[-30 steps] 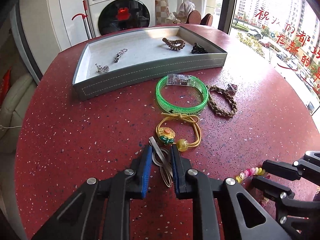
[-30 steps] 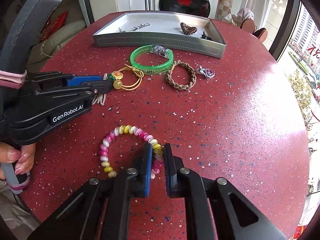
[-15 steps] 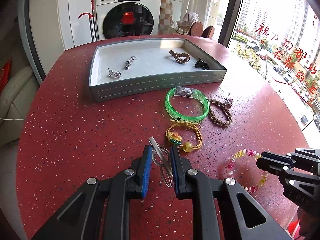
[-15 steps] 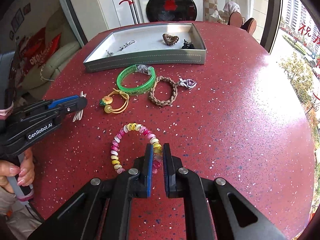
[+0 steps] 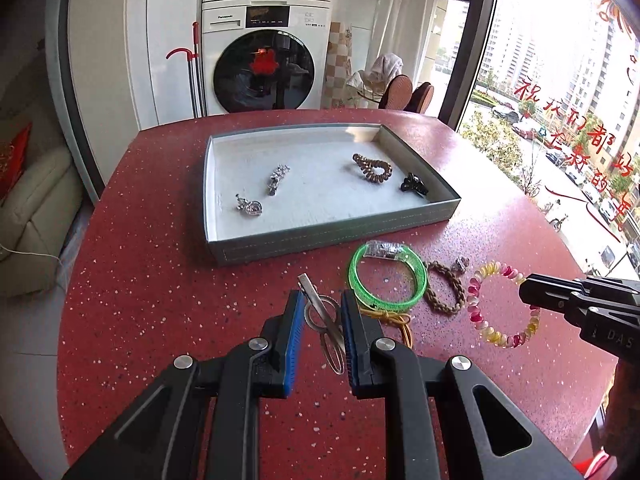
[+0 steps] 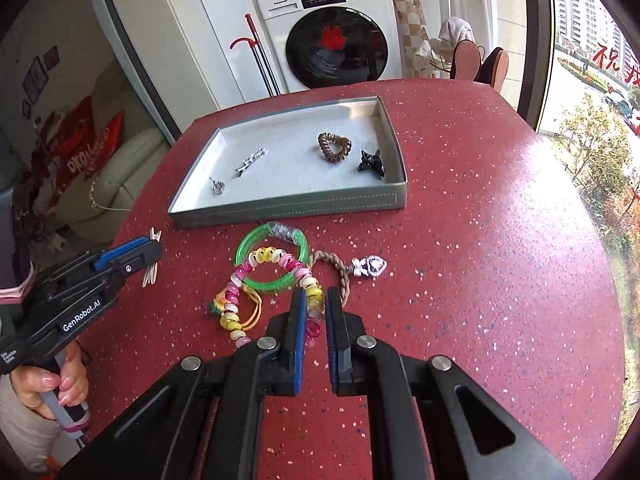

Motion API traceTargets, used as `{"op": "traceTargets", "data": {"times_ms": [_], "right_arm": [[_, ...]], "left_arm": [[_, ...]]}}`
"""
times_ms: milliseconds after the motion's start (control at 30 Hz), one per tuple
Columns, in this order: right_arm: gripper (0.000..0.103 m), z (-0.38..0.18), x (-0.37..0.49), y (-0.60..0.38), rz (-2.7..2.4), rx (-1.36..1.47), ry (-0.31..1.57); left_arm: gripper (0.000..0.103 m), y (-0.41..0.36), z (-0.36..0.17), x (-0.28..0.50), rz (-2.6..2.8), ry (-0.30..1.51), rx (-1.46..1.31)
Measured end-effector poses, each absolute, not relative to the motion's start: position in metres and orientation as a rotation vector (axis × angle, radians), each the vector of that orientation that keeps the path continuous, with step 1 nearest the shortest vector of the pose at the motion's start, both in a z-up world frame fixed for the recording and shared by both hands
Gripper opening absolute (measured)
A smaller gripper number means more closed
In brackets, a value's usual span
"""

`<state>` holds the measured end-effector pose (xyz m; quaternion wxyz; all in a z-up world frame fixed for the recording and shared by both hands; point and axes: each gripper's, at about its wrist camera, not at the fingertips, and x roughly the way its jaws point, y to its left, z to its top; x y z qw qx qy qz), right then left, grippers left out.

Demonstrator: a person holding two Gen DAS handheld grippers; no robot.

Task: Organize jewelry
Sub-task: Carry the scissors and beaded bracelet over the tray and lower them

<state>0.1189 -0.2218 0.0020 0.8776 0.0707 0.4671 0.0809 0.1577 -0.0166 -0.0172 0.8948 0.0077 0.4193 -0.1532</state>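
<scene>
My left gripper (image 5: 322, 300) is shut on a silver hair clip (image 5: 320, 316) and holds it above the red table. The right wrist view shows that left gripper (image 6: 154, 250) at left, the silver hair clip (image 6: 151, 272) hanging from its tips. My right gripper (image 6: 317, 296) is shut on a pink and yellow bead bracelet (image 6: 240, 280), which dangles off the table. In the left wrist view the right gripper (image 5: 528, 292) grips the bead bracelet (image 5: 476, 300) at right. The grey tray (image 5: 336, 236) lies beyond, its front wall (image 6: 288, 204) facing me.
In the tray lie a silver brooch (image 5: 248, 205), a silver clip (image 5: 277, 176), a brown coil tie (image 5: 372, 167) and a black claw clip (image 5: 414, 184). On the table remain a green bangle (image 5: 386, 276), a braided bracelet (image 5: 444, 288) and a yellow hair tie (image 5: 394, 318).
Both grippers have risen from the table with their items and come nearer the tray. The bead bracelet has left the table top and now hangs from the right gripper.
</scene>
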Motion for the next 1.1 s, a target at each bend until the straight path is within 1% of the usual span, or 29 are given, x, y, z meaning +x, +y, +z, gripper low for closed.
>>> {"op": "traceTargets", "data": {"times_ms": [233, 367, 567, 733, 933, 1100], "right_arm": [[0.010, 0.020, 0.174, -0.217, 0.182, 0.180, 0.949], [0.010, 0.020, 0.210, -0.212, 0.183, 0.195, 0.957], [0.010, 0.001, 0.256, -0.204, 0.160, 0.188, 1.004], [0.010, -0.028, 0.289, -0.203, 0.140, 0.194, 1.070], [0.010, -0.059, 0.305, -0.209, 0.119, 0.212, 1.138], [0.010, -0.066, 0.314, -0.211, 0.090, 0.180, 1.140]], "left_arm": [[0.037, -0.009, 0.000, 0.196, -0.305, 0.845, 0.009], [0.037, -0.010, 0.002, 0.223, -0.301, 0.857, -0.004], [0.037, -0.022, -0.003, 0.264, -0.296, 0.877, 0.015], [0.037, -0.036, -0.015, 0.297, -0.305, 0.902, 0.037], [0.037, -0.047, -0.043, 0.325, -0.296, 0.967, 0.058], [0.037, -0.054, -0.062, 0.334, -0.297, 1.004, 0.076]]}}
